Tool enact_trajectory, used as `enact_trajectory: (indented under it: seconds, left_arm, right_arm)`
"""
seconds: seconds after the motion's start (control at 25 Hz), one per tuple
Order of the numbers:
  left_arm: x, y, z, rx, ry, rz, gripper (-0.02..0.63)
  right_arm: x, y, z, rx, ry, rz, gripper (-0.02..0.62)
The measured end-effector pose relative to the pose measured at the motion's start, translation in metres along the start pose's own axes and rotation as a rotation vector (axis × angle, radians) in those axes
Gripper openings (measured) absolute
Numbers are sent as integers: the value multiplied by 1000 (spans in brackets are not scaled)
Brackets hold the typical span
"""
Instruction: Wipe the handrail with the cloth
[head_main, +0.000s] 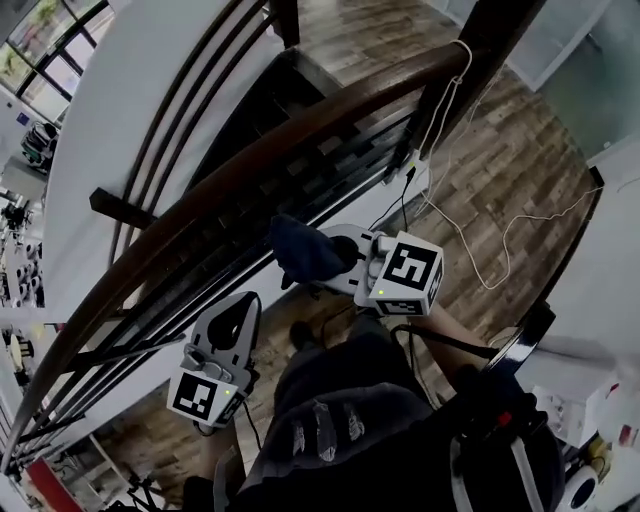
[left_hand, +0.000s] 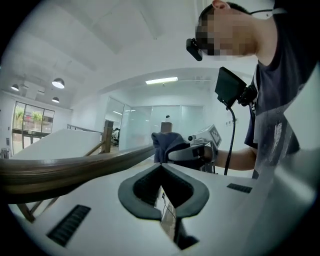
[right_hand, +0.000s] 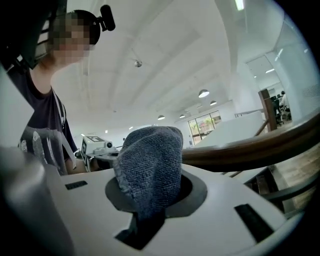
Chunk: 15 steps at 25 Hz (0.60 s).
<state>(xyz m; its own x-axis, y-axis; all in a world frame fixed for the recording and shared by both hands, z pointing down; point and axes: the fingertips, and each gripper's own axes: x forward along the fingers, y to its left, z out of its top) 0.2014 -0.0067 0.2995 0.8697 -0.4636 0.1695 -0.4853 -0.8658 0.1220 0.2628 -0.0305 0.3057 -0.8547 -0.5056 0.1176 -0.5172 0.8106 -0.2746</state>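
Curved wooden handrail (head_main: 250, 165) seen from above, its long axis running from lower left to upper right, with dark bars (head_main: 215, 275) beneath it. A white wall (head_main: 130, 90) borders its far side. Wood floor (head_main: 500, 170) lies open to the right, crossed by a loose white cable (head_main: 470, 255).

Right gripper (head_main: 328, 264): jaws pinched on a dark blue cloth (head_main: 303, 250), which bunches up out of the jaws toward the rail. The cloth sits on the person's side, just beside the handrail; contact cannot be confirmed. In the right gripper view the cloth (right_hand: 150, 170) stands upright, with the rail (right_hand: 250, 150) passing behind it.

Left gripper (head_main: 240, 315): lower along the rail, near the bars, its jaw tips pressed together with nothing between them. In its own view the rail (left_hand: 75, 167) sweeps away toward the cloth (left_hand: 165, 142).
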Motion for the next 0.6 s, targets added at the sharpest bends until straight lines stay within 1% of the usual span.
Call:
enact_trajectory:
  seconds: [0.08,0.2,0.24,0.32,0.44,0.6]
  left_arm:
    - [-16,-9,-1,18,7,27,6]
    - [-28,-23,0,64,11,81,6]
    - [-31,-32,1,65,9,102,6]
    - [-39,-54,-4,41,15,136,6]
    - [-43,-82,-15,20,29,155,6]
    - [-46,-108,-18,26,29,152,6]
  right_arm:
    - [-4,22,4,-4,-26,34,67]
    - [-19,43,5,-3,-54,76,67]
    - [-27,51,4,9,-60,97,67]
    - [-46,70,-3,41,-65,146,67]
    - [-71,88,-23,82,-67,173,67]
    - [-87,111,-37,114,-63,191,67]
